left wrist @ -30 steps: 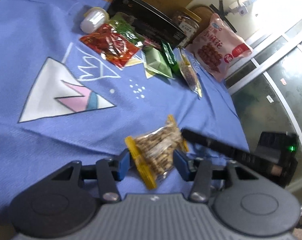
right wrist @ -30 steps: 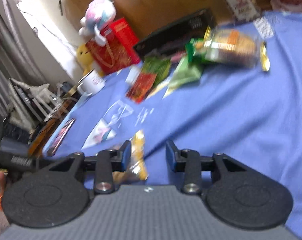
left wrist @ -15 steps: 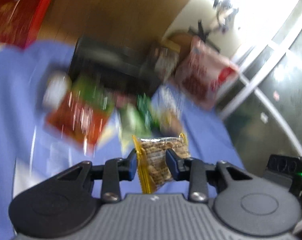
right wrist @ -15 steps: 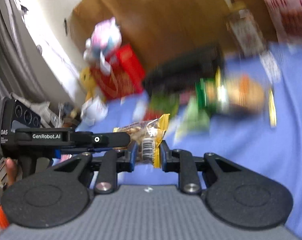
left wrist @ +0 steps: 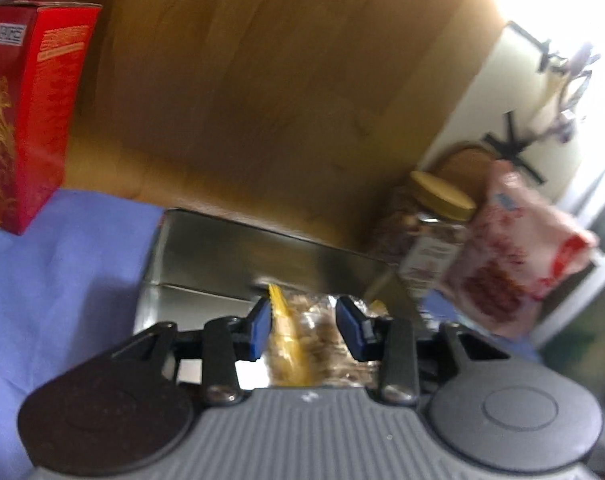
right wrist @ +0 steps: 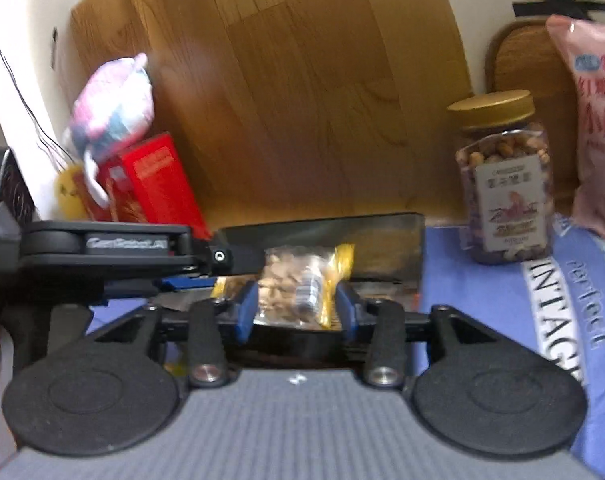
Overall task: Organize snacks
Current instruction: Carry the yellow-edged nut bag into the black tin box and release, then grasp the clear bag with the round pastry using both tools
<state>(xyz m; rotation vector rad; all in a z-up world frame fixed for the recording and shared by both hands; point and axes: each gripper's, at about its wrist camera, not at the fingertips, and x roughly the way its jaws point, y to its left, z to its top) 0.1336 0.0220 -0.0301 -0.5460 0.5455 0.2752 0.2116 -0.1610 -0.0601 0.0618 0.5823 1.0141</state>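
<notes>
A clear nut packet with yellow ends sits between my left gripper's blue pads, over the open black box. The jaws stand wider than half a second ago, and contact with the packet is unclear. In the right wrist view the same packet hangs between my right gripper's pads, above the box. The left gripper's body reaches in from the left there. Whether the right pads press the packet is unclear.
A gold-lidded nut jar and a pink snack bag stand right of the box on the blue cloth. A red carton and a plush toy are at the left. A wooden board backs the table.
Both grippers have carried the nut packet from the near cloth up and forward to the black box. The left jaws and the right jaws have widened since half a second ago.
</notes>
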